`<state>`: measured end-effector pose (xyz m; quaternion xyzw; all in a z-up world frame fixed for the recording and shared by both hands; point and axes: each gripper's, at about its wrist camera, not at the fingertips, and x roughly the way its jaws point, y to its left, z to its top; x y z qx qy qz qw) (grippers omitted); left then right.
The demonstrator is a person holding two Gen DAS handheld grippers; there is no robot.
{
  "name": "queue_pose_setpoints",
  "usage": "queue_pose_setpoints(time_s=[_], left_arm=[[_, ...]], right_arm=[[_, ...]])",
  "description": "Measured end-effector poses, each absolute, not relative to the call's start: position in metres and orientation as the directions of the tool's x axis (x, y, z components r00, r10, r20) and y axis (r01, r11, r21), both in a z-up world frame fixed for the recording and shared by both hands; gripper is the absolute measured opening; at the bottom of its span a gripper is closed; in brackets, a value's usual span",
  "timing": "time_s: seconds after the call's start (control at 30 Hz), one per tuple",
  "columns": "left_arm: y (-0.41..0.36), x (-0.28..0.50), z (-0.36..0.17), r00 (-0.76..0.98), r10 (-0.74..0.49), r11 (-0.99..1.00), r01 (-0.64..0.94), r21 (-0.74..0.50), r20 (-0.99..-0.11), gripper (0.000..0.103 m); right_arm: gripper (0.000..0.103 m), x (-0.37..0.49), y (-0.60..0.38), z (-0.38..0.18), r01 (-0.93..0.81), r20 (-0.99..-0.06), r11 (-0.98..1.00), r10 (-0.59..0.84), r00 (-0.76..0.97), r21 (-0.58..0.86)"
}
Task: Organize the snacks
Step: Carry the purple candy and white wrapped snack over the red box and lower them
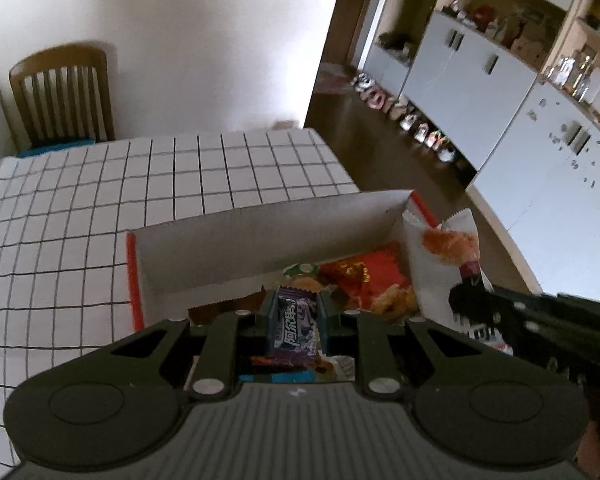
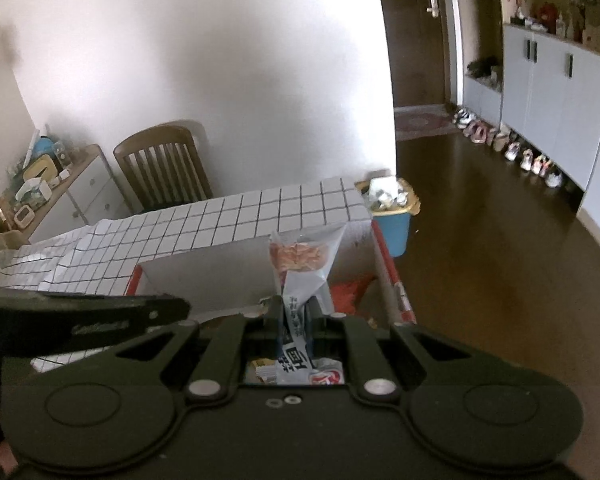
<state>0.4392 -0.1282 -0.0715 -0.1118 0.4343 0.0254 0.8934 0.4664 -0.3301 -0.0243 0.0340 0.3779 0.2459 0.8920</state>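
Note:
My left gripper (image 1: 298,308) is shut on a small purple snack packet (image 1: 296,320), held above the open white box (image 1: 260,236) with an orange rim. Inside the box lie a red packet (image 1: 372,276) and other snacks. To the right, my right gripper (image 1: 464,300) is seen from the side, holding a white snack bag (image 1: 444,264) upright over the box's right end. In the right wrist view, the right gripper (image 2: 296,310) is shut on that white snack bag (image 2: 304,260), just over the box (image 2: 208,268). The left gripper (image 2: 172,306) reaches in from the left.
The box stands on a table with a white grid-pattern cloth (image 1: 100,208) near its right edge. A wooden chair (image 1: 64,92) stands behind the table. A blue bin (image 2: 392,216) with a yellow rim sits on the floor past the table's corner. Cabinets and shoes line the right wall.

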Motion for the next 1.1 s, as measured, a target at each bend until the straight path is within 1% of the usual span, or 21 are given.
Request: queue_pose_setpoints(time_s=[0.2,0.33,0.47,0.83,1.1], left_arm=[[-0.130,0.463,-0.092,0.588,-0.034,0.978,-0.148,-0.149,-0.808,0.020],[-0.128,0.473,-0.102,0.571,-0.039,0.975,-0.157,-0.156,-0.820,0.020],[-0.128,0.483,-0.112,0.549,-0.041,0.975,-0.162,-0.154,-0.835,0.020],[-0.137,0.498,-0.139,0.493,-0.063,0.979,-0.139,-0.150,-0.868,0.020],[-0.133,0.497,-0.153,0.457,-0.078,0.974,-0.153,-0.164,-0.886,0.020]], right_arm=[[0.010,0.479,-0.319,-0.042,-0.423,-0.695,0.872,0.463,0.550,0.245],[0.010,0.491,-0.316,-0.052,-0.412,-0.715,0.867,0.475,0.513,0.281],[0.010,0.498,-0.309,-0.062,-0.415,-0.736,0.869,0.465,0.492,0.271],[0.010,0.505,-0.304,-0.072,-0.426,-0.749,0.858,0.478,0.459,0.287],[0.010,0.508,-0.302,-0.073,-0.421,-0.754,0.861,0.472,0.456,0.284]])
